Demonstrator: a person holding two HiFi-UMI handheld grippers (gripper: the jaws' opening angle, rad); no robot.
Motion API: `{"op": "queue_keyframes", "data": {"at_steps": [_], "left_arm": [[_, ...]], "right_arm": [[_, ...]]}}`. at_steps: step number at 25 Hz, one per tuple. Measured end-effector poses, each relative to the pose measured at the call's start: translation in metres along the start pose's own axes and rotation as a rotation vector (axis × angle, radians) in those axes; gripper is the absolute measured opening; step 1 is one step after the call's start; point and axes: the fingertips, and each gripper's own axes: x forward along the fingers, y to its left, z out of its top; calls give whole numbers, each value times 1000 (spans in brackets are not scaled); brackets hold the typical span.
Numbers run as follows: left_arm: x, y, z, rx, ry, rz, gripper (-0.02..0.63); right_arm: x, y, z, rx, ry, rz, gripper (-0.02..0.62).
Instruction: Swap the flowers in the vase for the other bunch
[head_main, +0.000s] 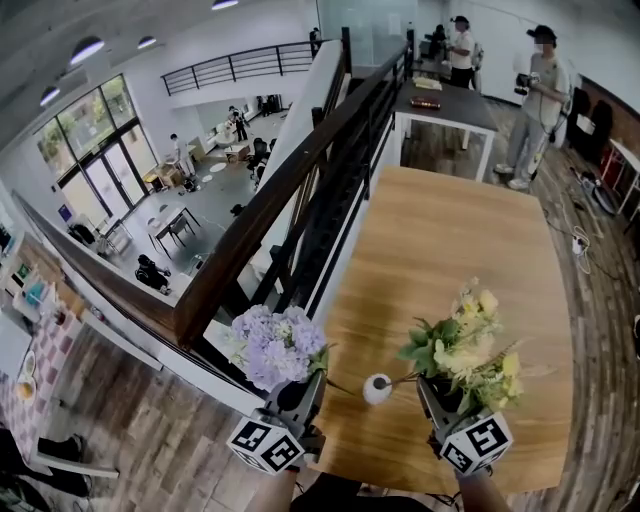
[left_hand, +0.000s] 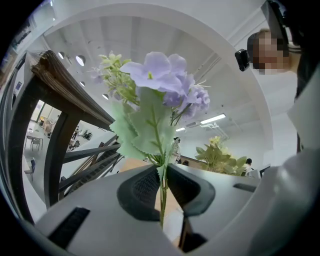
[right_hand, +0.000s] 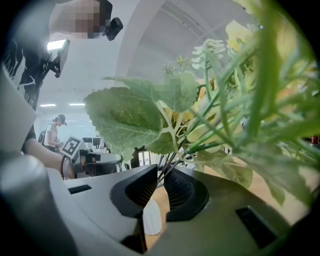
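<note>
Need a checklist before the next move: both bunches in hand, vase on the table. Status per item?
1. Left gripper shut on purple bunch stem: ok.
2. Right gripper shut on yellow-green bunch stems: ok.
3. Vase upright on table: ok.
4. Vase mouth free of stems: cannot tell; in the head view a thin stem runs right by it.
5. Purple bunch clear of vase: ok, held off to its left.
</note>
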Motion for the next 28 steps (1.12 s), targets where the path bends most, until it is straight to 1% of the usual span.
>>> {"op": "queue_keyframes", "data": {"at_steps": [5,11,15,20,23,28], "left_arm": [[-3,0,-3,-5,7,-6,48],[1,-3,-11,-3,18,-12,48],[1,0,-14,-8,21,-4,48],[-7,7,-7,-12,10,10,48],[-7,8,-8,-5,4,20,48],[-8,6,-11,-17,7,38,48]], "right_arm": [[8,8,-9,5,15,7,58],[16,5,-14,-9,34,20,58],[21,5,-17,-9,48,23,58],[29,12,-22,-9,61,22,58],[30,9,-24,-16,67,21,58],[30,6,-28,-13,74,23,58]]}}
